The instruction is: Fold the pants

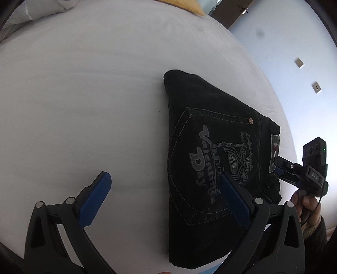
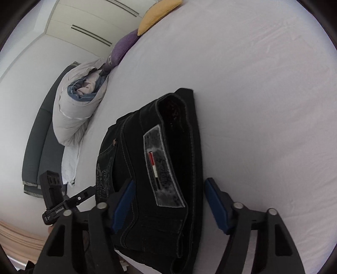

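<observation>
The pants (image 1: 221, 151) are black and already folded into a thick bundle on the bed (image 1: 84, 94). They lie under the left gripper (image 1: 162, 196), whose fingers are spread wide and hold nothing: one blue finger (image 1: 94, 200) is over bare sheet and the other is over the back pocket with the grey writing. The right gripper (image 2: 168, 206) is at the waistband end. Its fingers stand one on each side of the bundle, near the cloth, and I cannot see them pinching it yet, so I would call them loose around the pants.

I think the next bit is to get hold of the bundle or press it flat. To do it well, the right fingers should close on all the layers together (not just the top one), just past the grey label (image 2: 162, 170). The left fingers should slide sideways so the edge of the bundle is between them, then both should move together.

Past the fingertips the sheet is bare. A rolled-up quilt (image 2: 73, 111), a purple pillow (image 2: 123, 47) and a yellow pillow (image 2: 158, 14) sit far off at the bed's edge. Nothing is in the way. A hand (image 1: 305, 204) holds the right gripper's handle.
</observation>
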